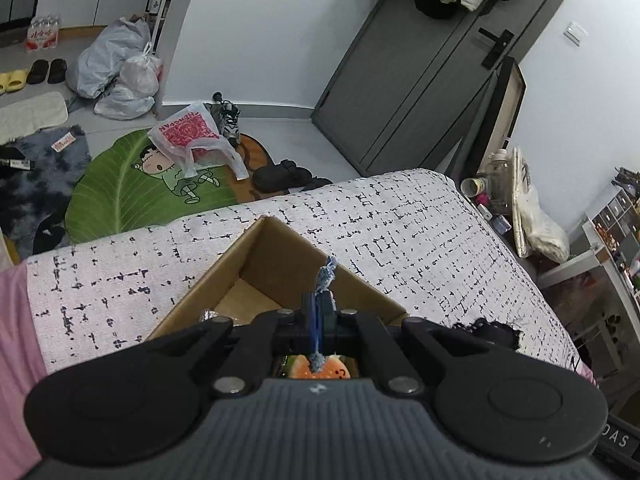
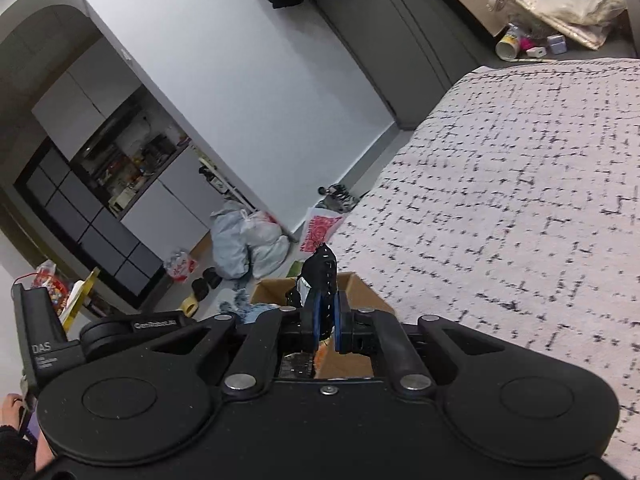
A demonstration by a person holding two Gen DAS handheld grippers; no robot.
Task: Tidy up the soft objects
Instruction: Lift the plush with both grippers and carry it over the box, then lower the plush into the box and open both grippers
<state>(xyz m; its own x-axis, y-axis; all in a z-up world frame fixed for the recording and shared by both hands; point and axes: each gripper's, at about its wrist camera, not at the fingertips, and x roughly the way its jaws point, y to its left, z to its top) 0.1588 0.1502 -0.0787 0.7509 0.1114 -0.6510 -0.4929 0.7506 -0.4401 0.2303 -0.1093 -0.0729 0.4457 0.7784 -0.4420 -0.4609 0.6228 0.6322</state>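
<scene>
An open cardboard box stands on a bed with a white, black-flecked cover. My left gripper is shut on a blue-grey frayed cloth strip, held above the box. An orange plush toy shows under the gripper inside the box. My right gripper is shut on a black soft item with white stitching, held over the same box. A black cloth lies on the bed to the right of the box.
The bed edge drops to a floor with a green leaf rug, plastic bags, slippers and shoes. A grey door and cluttered shelves stand beyond the bed. A kitchen alcove lies at the left.
</scene>
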